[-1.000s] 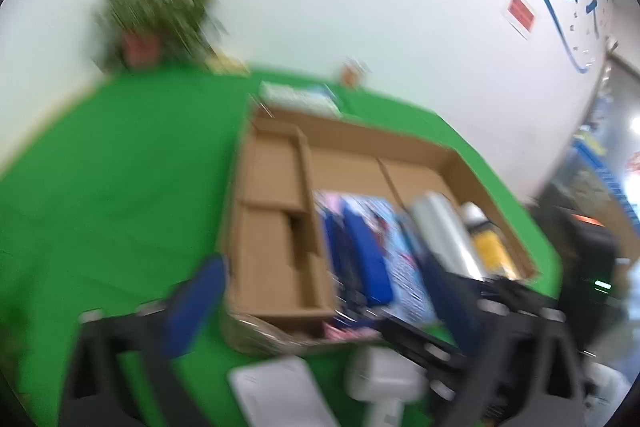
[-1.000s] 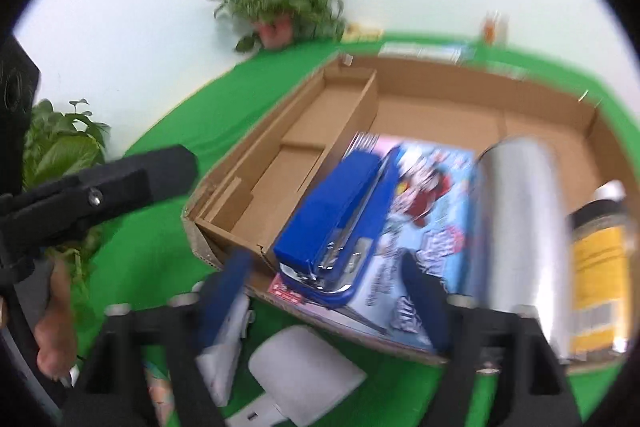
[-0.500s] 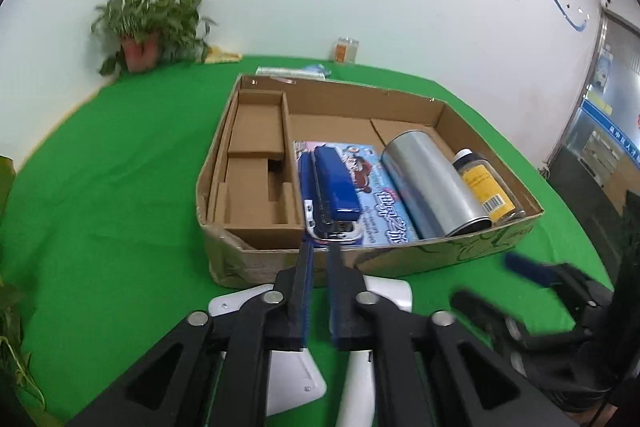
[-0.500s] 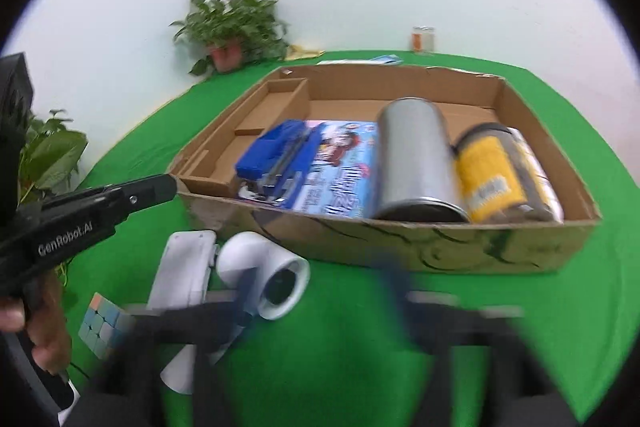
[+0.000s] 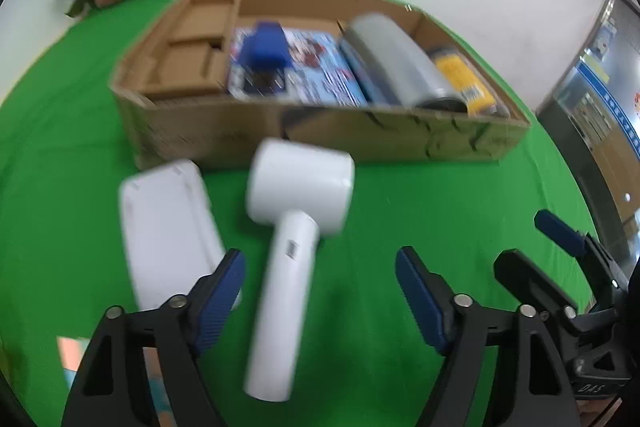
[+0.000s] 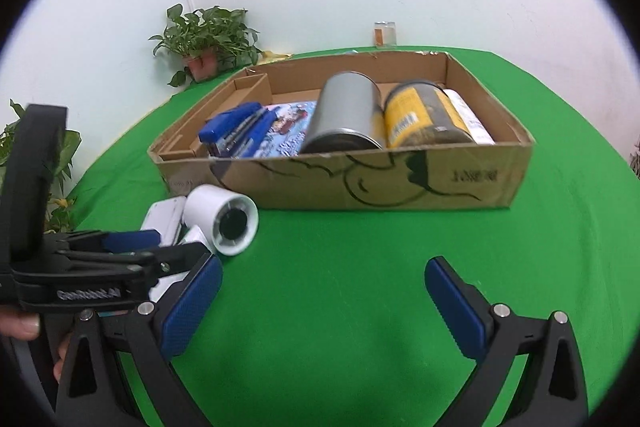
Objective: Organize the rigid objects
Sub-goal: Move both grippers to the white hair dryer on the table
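Left wrist view: the left gripper point(image 5: 320, 287) points down at the bench point(image 5: 420, 211); its jaws, which have just been opening, stand partly apart with nothing pressed between the pads.
Between the jaws: the handle of the white hair dryer point(image 5: 298, 239) lies between the two blue pads, touching neither as far as the blurred frame shows.
Beside it: a flat white case point(image 5: 168, 227) lies just left of the dryer, its near end by the left pad.
Beyond: the cardboard box point(image 5: 320, 139) already holds a blue stapler point(image 5: 266, 47), a printed booklet point(image 5: 320, 67), a silver can point(image 5: 396, 63) and a yellow-labelled jar point(image 5: 460, 79).
Right gripper: the right gripper point(image 6: 324, 303) has its jaws spread wide and empty over bare green cloth, well short of the box.
Step in hand: by the look of it, the left gripper is lining up to pick the dryer by its handle; dryer and case are the pieces not yet boxed.
Next move calls for: lowering until the pads flank the handle, closing squarely on it, then lifting clear of the box wall toward free floor; the heavy head may tip the dryer in the grip.
Only in the right wrist view: the dryer's dark open barrel end, a black drawing on the box front, a person's fingers point(image 6: 24, 327) on the left gripper's handle.
Only in the left wrist view: the dryer's full handle and the box's empty left compartments.
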The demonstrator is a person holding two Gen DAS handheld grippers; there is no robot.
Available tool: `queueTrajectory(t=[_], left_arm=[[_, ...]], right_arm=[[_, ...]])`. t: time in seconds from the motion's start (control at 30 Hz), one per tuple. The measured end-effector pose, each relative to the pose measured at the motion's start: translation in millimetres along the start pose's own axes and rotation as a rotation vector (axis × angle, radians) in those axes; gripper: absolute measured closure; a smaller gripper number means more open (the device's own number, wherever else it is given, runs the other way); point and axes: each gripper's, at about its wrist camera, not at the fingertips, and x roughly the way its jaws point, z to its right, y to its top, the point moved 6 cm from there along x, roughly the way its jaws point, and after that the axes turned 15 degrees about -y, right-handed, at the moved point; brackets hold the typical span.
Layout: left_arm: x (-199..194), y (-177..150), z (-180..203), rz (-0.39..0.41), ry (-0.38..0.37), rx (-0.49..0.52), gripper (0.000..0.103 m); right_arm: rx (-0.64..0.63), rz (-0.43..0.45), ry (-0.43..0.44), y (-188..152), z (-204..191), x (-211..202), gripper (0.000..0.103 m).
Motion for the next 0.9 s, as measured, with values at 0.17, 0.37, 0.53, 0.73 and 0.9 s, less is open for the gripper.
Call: queueTrajectory(t=[0.17, 0.37, 0.53, 0.73, 0.9], left_arm=[[26.1, -9.0, 0.3, -0.049, 0.015, -0.045, 0.058], [54.4, -13.5, 14.7, -0.087, -0.031, -0.061, 0.076], [70.4, -19.5, 46.1, -0.105, -0.134, -0.094, 0.076], [98.7, -35.6, 100.8, -0.172, -0.435, -0.212, 0.039], [111.6, -31.2, 109.9, -0.147, -0.448, -0.212, 0.031]], right_arm=[[0.013, -0.029, 0.006, -11.2, 14.6, 0.0, 0.001], [0.030, -0.051, 0.034, -25.9, 30.2, -3.1, 0.001], [0.033, -0.068, 0.082, -40.0, 44.9, -11.2, 0.001], [0.009, -0.022, 0.127, -55.3, 72.0, -39.0, 0.001], [-0.008, -0.021, 0.137, -58.9, 75.4, -49.8, 0.001]])
